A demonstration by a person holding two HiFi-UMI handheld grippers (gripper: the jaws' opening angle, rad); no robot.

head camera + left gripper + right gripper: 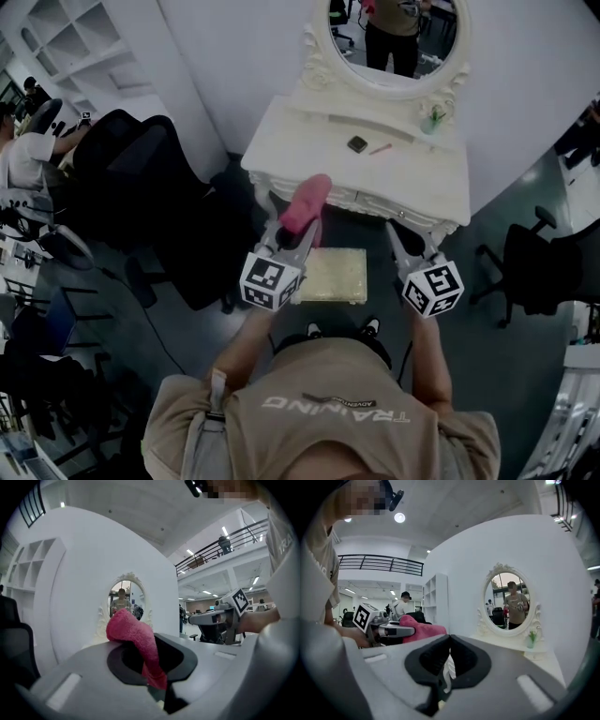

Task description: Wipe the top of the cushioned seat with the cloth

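The cushioned seat [330, 275] is a pale yellow square stool top, low in front of the dressing table and between my two grippers. My left gripper [306, 228] is held above the seat's left edge, shut on a pink cloth [308, 201] that bulges past its tips. In the left gripper view the cloth [135, 642] hangs folded between the jaws. My right gripper [399, 236] hovers over the seat's right side, and in its own view the right gripper [449, 638] has its tips together with nothing in them. That view also shows the cloth [421, 630] at the left.
A white dressing table [394, 183] with an oval mirror [395, 37] stands just behind the seat; on it lie a small dark item [357, 143], a pink pen [380, 148] and a green cup [433, 120]. Black office chairs stand left [141, 178] and right [536, 264].
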